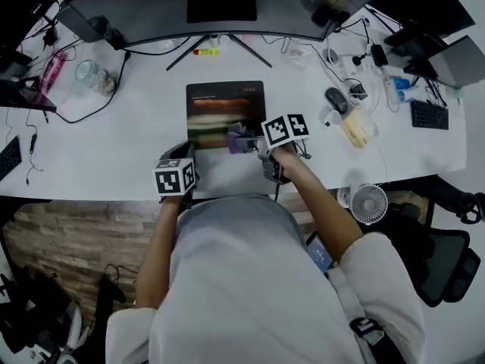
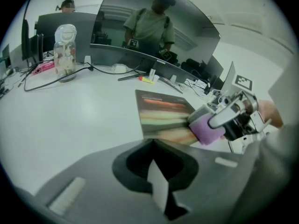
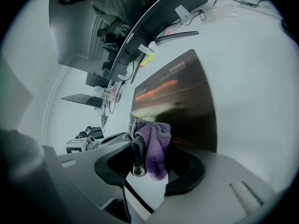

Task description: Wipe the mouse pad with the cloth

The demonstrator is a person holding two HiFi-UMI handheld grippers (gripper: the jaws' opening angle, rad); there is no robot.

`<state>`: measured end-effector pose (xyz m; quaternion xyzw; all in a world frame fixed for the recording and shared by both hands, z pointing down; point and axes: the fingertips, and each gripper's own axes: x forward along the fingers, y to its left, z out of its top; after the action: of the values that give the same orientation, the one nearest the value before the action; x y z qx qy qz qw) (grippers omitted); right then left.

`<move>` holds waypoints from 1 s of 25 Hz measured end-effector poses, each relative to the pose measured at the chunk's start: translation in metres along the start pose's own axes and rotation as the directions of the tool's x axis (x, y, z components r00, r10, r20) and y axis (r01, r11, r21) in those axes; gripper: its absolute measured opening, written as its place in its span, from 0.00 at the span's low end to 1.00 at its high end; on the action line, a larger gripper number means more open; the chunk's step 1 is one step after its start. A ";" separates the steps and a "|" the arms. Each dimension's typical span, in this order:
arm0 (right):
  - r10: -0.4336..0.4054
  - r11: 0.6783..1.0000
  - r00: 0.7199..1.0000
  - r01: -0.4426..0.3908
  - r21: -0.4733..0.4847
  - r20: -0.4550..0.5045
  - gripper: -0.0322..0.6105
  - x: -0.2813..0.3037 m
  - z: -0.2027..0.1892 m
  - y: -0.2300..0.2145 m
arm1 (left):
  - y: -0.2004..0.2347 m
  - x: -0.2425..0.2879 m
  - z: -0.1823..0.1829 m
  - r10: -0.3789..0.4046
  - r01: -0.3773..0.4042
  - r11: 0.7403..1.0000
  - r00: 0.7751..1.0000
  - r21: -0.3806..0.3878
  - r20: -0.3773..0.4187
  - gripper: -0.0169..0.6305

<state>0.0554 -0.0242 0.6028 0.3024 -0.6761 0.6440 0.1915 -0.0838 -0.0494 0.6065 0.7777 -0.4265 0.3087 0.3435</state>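
A dark mouse pad (image 1: 223, 105) (image 2: 161, 111) (image 3: 187, 92) with blurred coloured stripes lies in the middle of the white desk. My right gripper (image 1: 251, 144) (image 3: 149, 160) is shut on a bunched purple cloth (image 1: 238, 142) (image 2: 205, 127) (image 3: 155, 148), which hangs over the pad's near right part. My left gripper (image 1: 184, 153) (image 2: 152, 146) sits at the pad's near left corner with its jaws together. Whether they pinch the pad's edge is hidden.
A curved monitor (image 1: 220, 6) stands behind the pad, with a yellow marker (image 1: 206, 51) by its foot. A glass jar (image 1: 91, 74) and cables lie at the left. A mouse (image 1: 336, 99), a keyboard (image 1: 430, 115) and clutter are at the right, and a small fan (image 1: 368, 202) is past the desk's front edge.
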 end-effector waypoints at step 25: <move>-0.045 0.999 0.999 0.045 0.007 -0.023 0.34 -0.025 -0.004 -0.022 | -0.003 0.000 0.000 0.006 -0.006 0.999 1.000 0.036 0.002 0.03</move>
<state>0.0878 -0.0160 0.6039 0.3108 -0.6644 0.6456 0.2126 -0.0814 -0.0480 0.6062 0.7829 -0.4234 0.3164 0.3282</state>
